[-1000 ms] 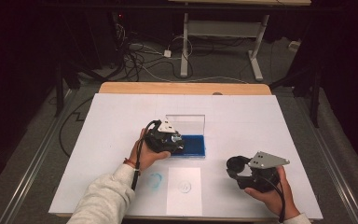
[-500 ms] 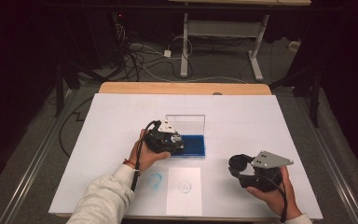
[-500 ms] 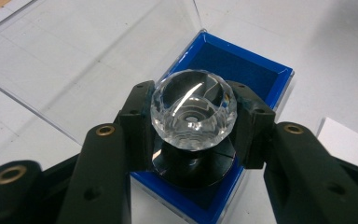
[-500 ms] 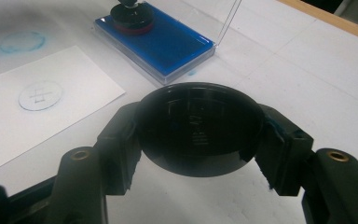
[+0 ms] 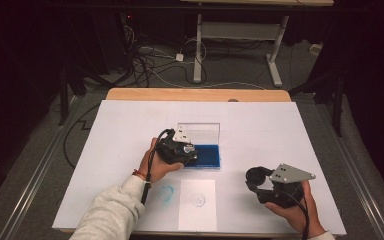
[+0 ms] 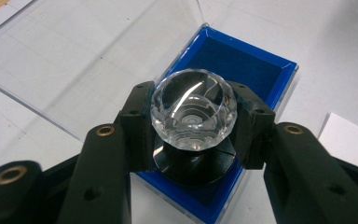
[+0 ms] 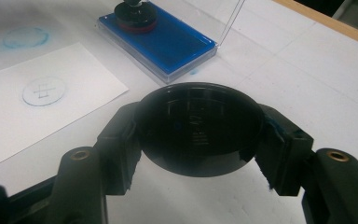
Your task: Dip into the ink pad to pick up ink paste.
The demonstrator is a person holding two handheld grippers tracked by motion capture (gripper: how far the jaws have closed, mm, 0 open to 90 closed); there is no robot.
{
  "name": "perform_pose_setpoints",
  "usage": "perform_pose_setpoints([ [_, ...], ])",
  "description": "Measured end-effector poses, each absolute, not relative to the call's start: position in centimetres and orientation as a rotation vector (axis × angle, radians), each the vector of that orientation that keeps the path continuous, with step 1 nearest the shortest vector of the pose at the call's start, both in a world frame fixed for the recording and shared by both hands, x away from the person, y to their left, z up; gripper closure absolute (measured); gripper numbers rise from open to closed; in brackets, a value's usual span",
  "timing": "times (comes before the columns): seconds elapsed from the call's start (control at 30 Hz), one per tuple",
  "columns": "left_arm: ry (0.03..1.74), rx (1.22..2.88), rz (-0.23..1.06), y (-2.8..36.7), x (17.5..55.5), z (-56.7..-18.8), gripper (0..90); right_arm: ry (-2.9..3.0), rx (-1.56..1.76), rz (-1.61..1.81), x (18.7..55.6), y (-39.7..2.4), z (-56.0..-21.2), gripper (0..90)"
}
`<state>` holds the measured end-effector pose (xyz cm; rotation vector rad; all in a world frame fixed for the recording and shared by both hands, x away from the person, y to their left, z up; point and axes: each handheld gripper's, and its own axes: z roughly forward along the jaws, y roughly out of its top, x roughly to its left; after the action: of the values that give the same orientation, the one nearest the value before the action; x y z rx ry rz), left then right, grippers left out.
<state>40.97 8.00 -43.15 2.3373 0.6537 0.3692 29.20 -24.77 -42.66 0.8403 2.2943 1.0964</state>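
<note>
While clamped: faceted clear stamp (image 6: 193,114), round blk cap (image 7: 199,126).

Table brightly lit from above, surroundings dark; high view perhaps slightly soft; close-ups sharp

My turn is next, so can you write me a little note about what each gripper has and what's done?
Left gripper: shut on the clear faceted knob of the round stamp, pressed on the blue ink pad, lid up.
Right gripper: shut on the round black cap, held off the table.
Done: one blue stamp mark on the white paper sheet.
Left, probably: stamp again, then recap.
</note>
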Motion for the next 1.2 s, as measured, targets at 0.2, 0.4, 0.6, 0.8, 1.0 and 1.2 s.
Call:
perform_pose_setpoints([
  [0.2, 0.577, 2.315, 0.396, 6.7, 41.1, -40.1, 54.7, 2.274, 0.848, 1.096, 29.3, -25.1, -42.5, 38.5],
  [0.4, 0.543, 2.276, 0.420, 6.2, 41.5, -36.2, 54.7, 2.279, 0.843, 1.102, 29.2, -25.1, -42.5, 38.5],
  [0.6, 0.503, 2.280, 0.423, 6.1, 41.7, -34.1, 54.7, 2.276, 0.856, 1.099, 29.3, -25.3, -42.6, 38.5],
  [0.8, 0.512, 2.279, 0.378, 5.9, 42.0, -35.1, 54.7, 2.280, 0.854, 1.097, 29.3, -25.2, -42.7, 38.4],
  [1.0, 0.511, 2.317, 0.322, 4.7, 42.6, -38.1, 54.7, 2.289, 0.857, 1.082, 29.4, -25.1, -42.9, 38.4],
  [1.2, 0.522, 2.341, 0.288, 3.6, 42.9, -40.8, 54.7, 2.295, 0.858, 1.068, 29.5, -25.0, -43.1, 38.4],
])
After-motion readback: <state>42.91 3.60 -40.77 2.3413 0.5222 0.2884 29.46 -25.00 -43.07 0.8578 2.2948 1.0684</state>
